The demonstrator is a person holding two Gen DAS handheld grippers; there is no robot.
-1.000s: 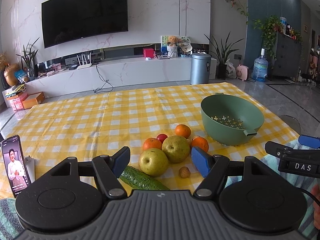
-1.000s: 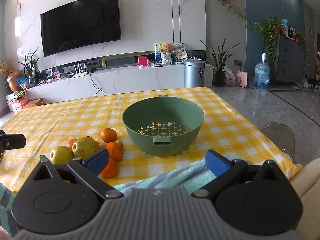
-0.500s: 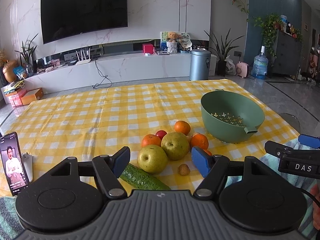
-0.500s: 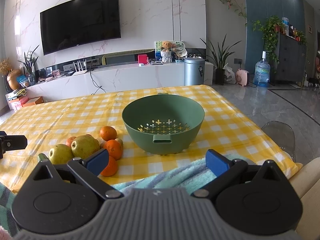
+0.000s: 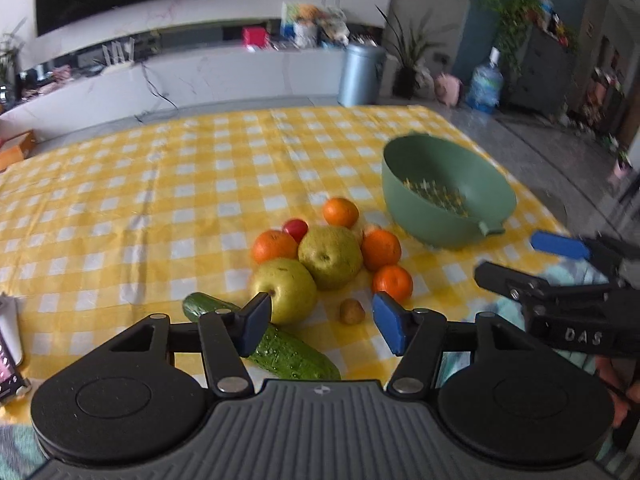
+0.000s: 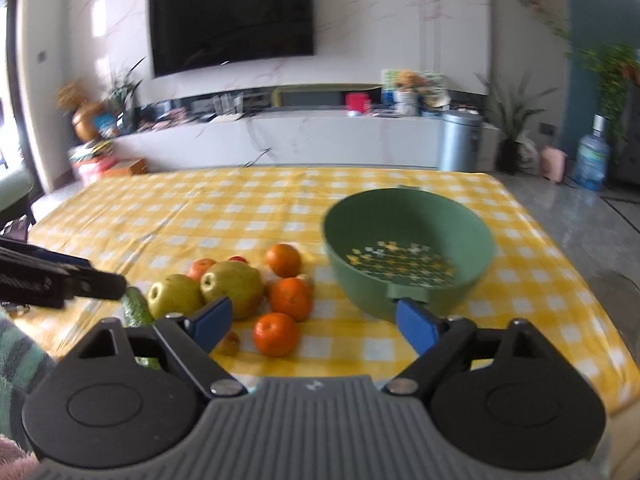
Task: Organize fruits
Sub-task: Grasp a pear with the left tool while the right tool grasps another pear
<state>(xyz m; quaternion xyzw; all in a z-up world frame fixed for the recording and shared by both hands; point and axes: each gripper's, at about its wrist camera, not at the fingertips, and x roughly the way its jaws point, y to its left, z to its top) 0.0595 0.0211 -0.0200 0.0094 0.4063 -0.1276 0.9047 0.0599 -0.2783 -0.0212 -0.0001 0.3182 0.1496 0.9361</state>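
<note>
The fruit sits heaped on the desk [image 5: 120, 208] under its yellow checked cloth, just left of the empty green colander [image 5: 446, 200]: two pears, several oranges, a small red fruit and a tiny brown one, with a cucumber [image 5: 280, 346] lying slantwise at the near edge.

The left gripper [image 5: 318, 322] points down at the near side of the heap. Its fingers are narrowing with nothing between them, and the near pear [image 5: 290, 288] lies just ahead, toward the left finger.

The right gripper [image 6: 314, 322] comes from the colander's side, its fingers also closing on nothing, and the nearest orange [image 6: 277, 334] shows in the gap (not yet touched).

By my reading the left hand is nearer the pears and the right nearer the oranges and the colander.
</note>
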